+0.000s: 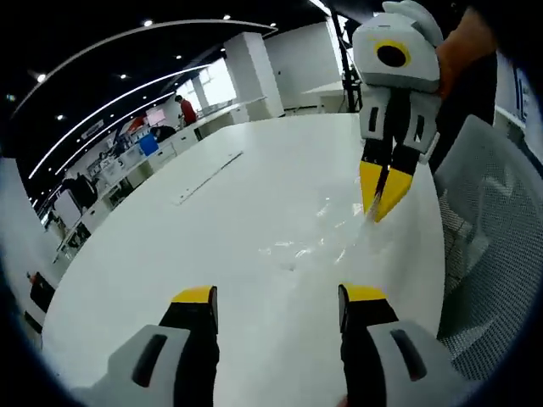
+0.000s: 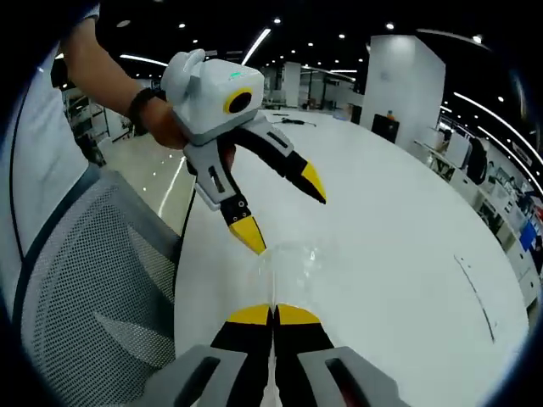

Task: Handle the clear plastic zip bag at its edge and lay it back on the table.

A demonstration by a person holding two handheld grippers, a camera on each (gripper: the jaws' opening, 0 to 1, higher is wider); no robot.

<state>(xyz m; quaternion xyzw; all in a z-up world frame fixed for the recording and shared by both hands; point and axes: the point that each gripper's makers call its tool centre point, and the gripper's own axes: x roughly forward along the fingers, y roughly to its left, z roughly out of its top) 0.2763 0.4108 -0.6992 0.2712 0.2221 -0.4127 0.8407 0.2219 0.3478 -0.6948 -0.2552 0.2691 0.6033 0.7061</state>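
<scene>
The clear plastic zip bag [image 1: 310, 237] lies crumpled on the white table [image 1: 170, 254], hard to make out against it. In the left gripper view my right gripper [image 1: 379, 208] comes down from the top right, its yellow tips shut on the bag's right edge. The right gripper view has the right gripper [image 2: 273, 315] shut at the bottom, the bag [image 2: 293, 259] running out from its tips. My left gripper [image 1: 280, 297] is open, just short of the bag. In the right gripper view a hand holds the left gripper [image 2: 282, 208] open above the bag.
A grey mesh chair [image 1: 492, 237] [image 2: 93, 280] stands at the table's edge beside the person. A long thin slot [image 1: 208, 176] [image 2: 475, 288] runs in the table [image 2: 399, 229] farther off. Desks, pillars and people fill the office behind.
</scene>
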